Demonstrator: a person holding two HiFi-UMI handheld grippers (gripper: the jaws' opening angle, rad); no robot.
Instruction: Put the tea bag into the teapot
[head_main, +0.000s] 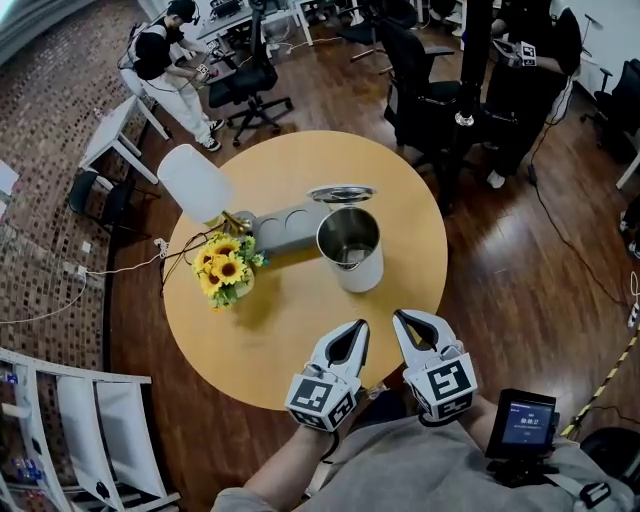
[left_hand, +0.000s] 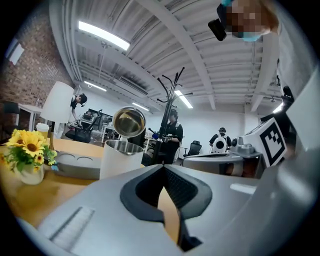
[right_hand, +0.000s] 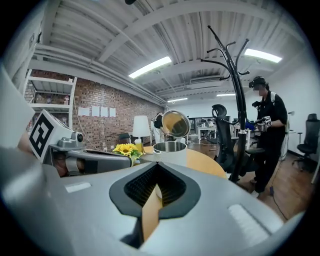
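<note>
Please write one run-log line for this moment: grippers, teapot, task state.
left gripper: shut, empty | right gripper: shut, empty | teapot: upright on table, lid open | tea bag: not in view | task: not begun

The round table (head_main: 300, 330) is bare wood from its 6 o'clock edge up to the teapot (head_main: 352, 262), so the near approach lies open. The teapot's mouth faces up, uncovered; its lid (head_main: 342, 193) stands raised on the 12 o'clock side, blocking entry from there. A grey tray (head_main: 285, 225) sits just beside it at 10 o'clock. Sunflowers (head_main: 225, 268) crowd 9 o'clock and a lamp (head_main: 195, 182) 10 o'clock. The wood from 1 to 5 o'clock is free.
</note>
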